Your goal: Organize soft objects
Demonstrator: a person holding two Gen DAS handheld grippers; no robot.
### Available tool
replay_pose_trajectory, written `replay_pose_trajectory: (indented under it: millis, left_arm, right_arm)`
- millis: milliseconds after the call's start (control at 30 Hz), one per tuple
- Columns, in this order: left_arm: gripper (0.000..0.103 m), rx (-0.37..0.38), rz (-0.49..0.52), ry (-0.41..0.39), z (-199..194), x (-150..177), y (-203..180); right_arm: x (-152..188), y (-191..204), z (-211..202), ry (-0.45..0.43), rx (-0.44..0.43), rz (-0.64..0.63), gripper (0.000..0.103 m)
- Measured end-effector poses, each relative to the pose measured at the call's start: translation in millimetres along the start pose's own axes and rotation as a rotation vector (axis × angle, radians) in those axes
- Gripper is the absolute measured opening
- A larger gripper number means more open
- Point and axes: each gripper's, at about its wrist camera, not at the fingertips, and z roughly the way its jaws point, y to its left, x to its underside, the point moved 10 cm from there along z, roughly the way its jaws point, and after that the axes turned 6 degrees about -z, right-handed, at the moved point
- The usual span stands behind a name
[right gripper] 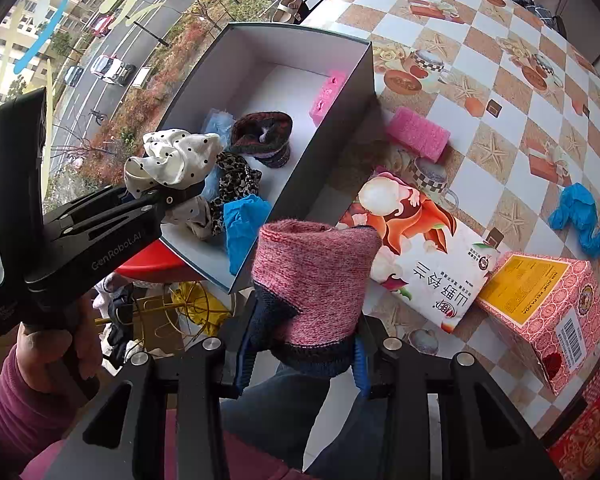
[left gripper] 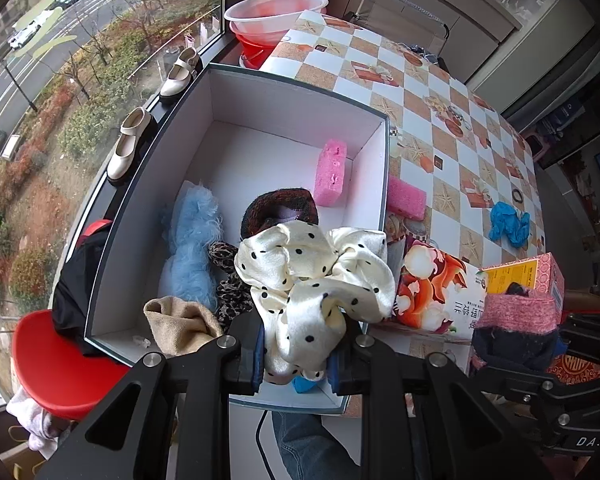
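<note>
Left claw (left gripper: 296, 364) clamps scrunchie (left gripper: 316, 280); right claw (right gripper: 300, 354) seemingly clamps sock (right gripper: 312, 280).

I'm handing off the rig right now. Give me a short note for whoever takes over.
Left claw: shut on the polka-dot scrunchie, held over the box.
Right claw: shut on the pink knit sock, outside the box's near corner.
Done: blue fluffy piece, leopard scrunchie, dark knit item, beige cloth and one pink sponge in the box.
Left: drop both held items; second pink sponge and blue glove on the table.

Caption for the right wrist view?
Right gripper holds a pink knit sock beside the box; left gripper holds a polka-dot scrunchie.
</note>
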Motion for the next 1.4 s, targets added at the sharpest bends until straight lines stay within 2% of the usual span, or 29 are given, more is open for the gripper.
replay_pose_trajectory:
  millis: [633, 900, 1400]
  left_arm:
    - [0.026, -0.001, -0.011, 0.002, 2, -1, 7]
    - [0.026, -0.01, -0.059, -0.006, 2, -5, 22]
    - [0.025, -0.025, -0.089, -0.001, 7, -12, 33]
  right_arm:
    - [-5, 3, 5, 0.013, 0.0, -0.015, 0.04]
    - [-11, 10, 12, 0.033, 0.001, -0.047, 0.04]
    - [-49, 36, 22, 0.042, -0.017, -0.12, 0.04]
